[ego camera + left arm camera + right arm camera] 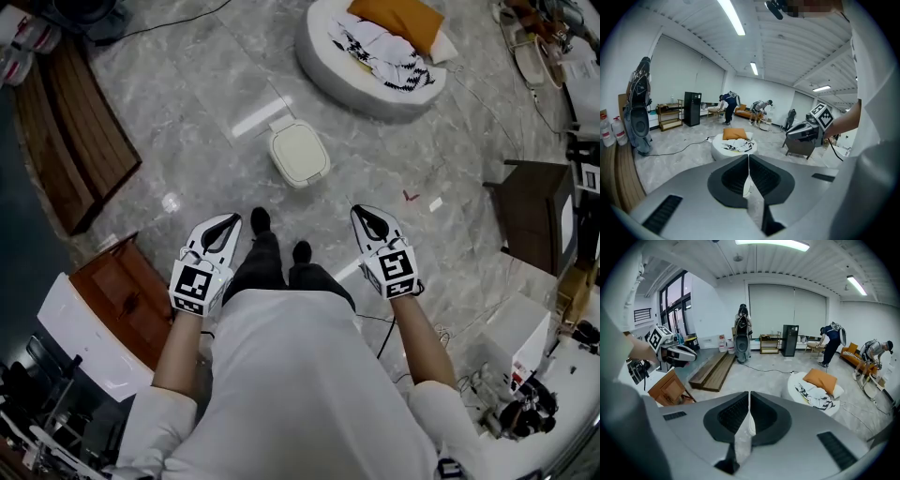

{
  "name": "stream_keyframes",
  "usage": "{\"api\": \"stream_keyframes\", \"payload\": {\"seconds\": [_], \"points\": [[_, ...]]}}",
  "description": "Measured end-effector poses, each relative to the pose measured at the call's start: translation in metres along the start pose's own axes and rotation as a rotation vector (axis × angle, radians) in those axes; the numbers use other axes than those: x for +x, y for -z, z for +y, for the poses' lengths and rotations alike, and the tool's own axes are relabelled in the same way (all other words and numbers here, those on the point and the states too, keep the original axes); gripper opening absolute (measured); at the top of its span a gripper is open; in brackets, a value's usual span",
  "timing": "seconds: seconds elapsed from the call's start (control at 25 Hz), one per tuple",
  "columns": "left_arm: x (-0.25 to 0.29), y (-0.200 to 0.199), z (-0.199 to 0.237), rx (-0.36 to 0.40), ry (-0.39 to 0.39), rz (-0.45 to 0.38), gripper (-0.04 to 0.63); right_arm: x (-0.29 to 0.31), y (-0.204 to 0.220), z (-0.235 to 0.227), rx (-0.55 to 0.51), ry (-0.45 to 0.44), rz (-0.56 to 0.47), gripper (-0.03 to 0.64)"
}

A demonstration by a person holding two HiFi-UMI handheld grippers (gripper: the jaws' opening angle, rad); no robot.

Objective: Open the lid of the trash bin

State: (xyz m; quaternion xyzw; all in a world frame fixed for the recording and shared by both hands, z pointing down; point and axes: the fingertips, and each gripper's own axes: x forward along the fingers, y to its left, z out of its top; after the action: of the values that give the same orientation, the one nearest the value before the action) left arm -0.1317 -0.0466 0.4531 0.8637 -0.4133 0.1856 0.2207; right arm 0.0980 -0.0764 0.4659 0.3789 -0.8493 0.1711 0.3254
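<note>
The trash bin (298,153) is small and white, with its lid down flat. It stands on the grey marble floor just ahead of the person's feet. My left gripper (228,221) hangs to the near left of the bin, well short of it and shut with nothing held. My right gripper (366,216) is to the near right, also shut and empty. In the left gripper view the jaws meet in a thin line (748,159), with a sliver of the white bin (746,185) below them. The right gripper view shows the same closed seam (749,397).
A round white pouf (370,56) with an orange cushion lies beyond the bin. Wooden planks (70,122) and a brown cabinet (127,300) are on the left. A dark side table (530,211) is on the right. Cables cross the floor. People work at the far wall (832,345).
</note>
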Motion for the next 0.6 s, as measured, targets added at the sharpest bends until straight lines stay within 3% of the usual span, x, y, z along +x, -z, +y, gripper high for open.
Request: {"api": "stream_keyframes", "payload": {"seconds": [0.32,0.6], "points": [[0.031,0.018,0.019,-0.011,0.085,0.053,0.021,0.035,0.009,0.004,0.043,-0.001,0.058,0.035],[0.049,0.034,0.025,-0.056,0.098,0.091,0.021,0.059,0.021,0.003,0.094,-0.026,0.117,0.034]]}}
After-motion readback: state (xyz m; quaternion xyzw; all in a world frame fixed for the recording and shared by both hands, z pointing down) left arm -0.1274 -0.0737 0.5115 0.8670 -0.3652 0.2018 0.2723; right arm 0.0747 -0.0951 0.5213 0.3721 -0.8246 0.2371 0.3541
